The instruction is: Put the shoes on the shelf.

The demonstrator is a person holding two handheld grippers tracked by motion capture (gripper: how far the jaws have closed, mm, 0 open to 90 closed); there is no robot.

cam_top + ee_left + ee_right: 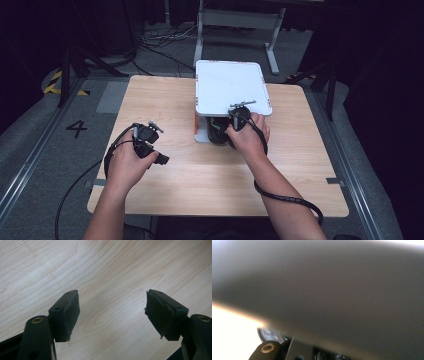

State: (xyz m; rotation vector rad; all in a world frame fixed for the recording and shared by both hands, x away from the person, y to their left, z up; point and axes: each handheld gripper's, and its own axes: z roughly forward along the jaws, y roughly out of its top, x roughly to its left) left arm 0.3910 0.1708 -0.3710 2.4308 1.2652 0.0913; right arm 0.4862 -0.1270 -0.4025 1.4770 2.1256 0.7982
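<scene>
Two grippers work apart. The right gripper [240,119] reaches under the raised white lid [230,85] of a box [200,134], probably to fetch the dark contents [216,132] just before it; whether its jaws are parted I cannot tell. The left gripper [112,312] hangs spread wide and holding nothing over the wooden table [200,175], well left of the box.

A pale wooden worktop [200,175] carries a white lidded box [232,87] at its far middle, standing directly on the wood.
</scene>
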